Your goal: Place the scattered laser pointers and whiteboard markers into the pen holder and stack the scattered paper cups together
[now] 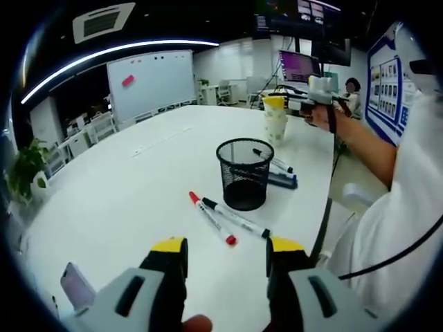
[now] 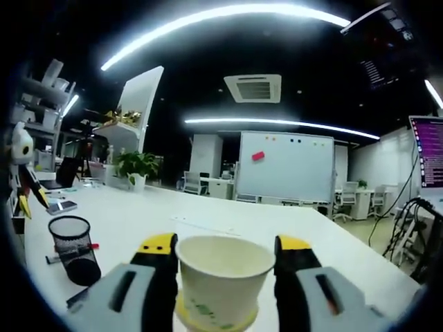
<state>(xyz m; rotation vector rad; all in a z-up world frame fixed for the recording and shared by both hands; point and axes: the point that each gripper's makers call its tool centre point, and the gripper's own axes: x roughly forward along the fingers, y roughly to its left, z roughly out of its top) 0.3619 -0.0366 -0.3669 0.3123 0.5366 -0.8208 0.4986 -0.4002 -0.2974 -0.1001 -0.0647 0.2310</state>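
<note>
The right gripper (image 2: pixel 221 259) holds a paper cup (image 2: pixel 223 280) between its jaws directly above a yellow-rimmed cup (image 2: pixel 208 320), so the stacking move runs straight down. The left gripper (image 1: pixel 227 252) hovers with jaws wide apart and empty, just short of two whiteboard markers (image 1: pixel 225 218) lying diagonally on the desk (image 1: pixel 124 200) before the mesh pen holder (image 1: pixel 244 173). The left gripper view adds more pens (image 1: pixel 280 173) beside the holder.
</note>
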